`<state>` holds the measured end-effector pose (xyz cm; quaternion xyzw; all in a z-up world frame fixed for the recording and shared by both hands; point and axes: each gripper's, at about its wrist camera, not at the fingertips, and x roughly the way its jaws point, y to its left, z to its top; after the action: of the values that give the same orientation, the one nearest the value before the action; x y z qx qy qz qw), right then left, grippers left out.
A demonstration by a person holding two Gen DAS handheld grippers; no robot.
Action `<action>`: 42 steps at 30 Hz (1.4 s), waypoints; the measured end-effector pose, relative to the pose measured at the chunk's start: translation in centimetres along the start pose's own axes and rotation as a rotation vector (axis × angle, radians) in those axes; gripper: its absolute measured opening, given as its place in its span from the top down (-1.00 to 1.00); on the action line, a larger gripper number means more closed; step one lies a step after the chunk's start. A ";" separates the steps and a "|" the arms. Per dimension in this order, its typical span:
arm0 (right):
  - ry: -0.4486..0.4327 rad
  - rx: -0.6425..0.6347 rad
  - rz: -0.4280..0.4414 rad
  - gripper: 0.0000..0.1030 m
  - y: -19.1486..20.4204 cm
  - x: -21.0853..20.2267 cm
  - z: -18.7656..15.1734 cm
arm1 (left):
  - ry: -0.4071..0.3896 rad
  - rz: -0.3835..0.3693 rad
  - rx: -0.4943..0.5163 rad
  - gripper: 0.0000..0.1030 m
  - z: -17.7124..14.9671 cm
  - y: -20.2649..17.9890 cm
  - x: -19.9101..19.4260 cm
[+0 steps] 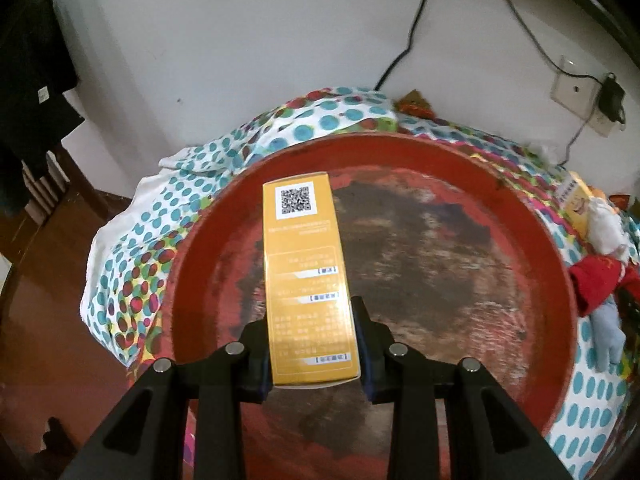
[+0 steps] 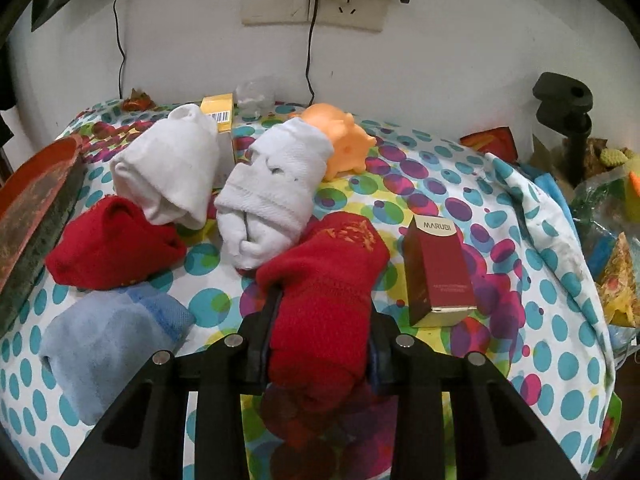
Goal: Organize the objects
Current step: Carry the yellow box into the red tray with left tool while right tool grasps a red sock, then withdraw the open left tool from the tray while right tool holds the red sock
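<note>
The left gripper [image 1: 314, 344] clamps a long yellow box [image 1: 306, 280] by its near end, its QR code label [image 1: 296, 201] facing up at the far end. The box hangs over the left half of a worn round red tray [image 1: 552, 240]. The tray sits on a polka-dot cloth [image 1: 132, 264]. Rolled socks [image 1: 600, 264] lie at the right edge, beside another yellow box [image 1: 574, 196].

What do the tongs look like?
Both the left tongs and the right tongs are black, with angular, hollowed-out arms. Round silver pins sit at the joints. The fingers have dark blue pads on the inside. No cables or markings show.
</note>
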<state>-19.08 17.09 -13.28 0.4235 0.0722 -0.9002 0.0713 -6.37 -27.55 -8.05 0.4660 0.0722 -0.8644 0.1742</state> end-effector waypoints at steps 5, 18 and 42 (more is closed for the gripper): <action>0.005 0.019 0.008 0.34 -0.3 0.1 0.0 | 0.016 0.052 0.016 0.37 -0.3 1.2 1.0; 0.004 0.009 -0.010 0.31 -0.1 0.0 0.1 | 0.049 0.120 0.048 0.37 -1.2 3.3 1.9; 0.003 0.002 -0.020 0.31 0.0 0.1 0.1 | -0.023 0.029 -0.016 0.17 -3.3 3.2 -2.5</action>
<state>-19.24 17.09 -13.26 0.4242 0.0758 -0.9003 0.0617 -1.35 -29.03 -7.73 0.4558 0.0705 -0.8664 0.1914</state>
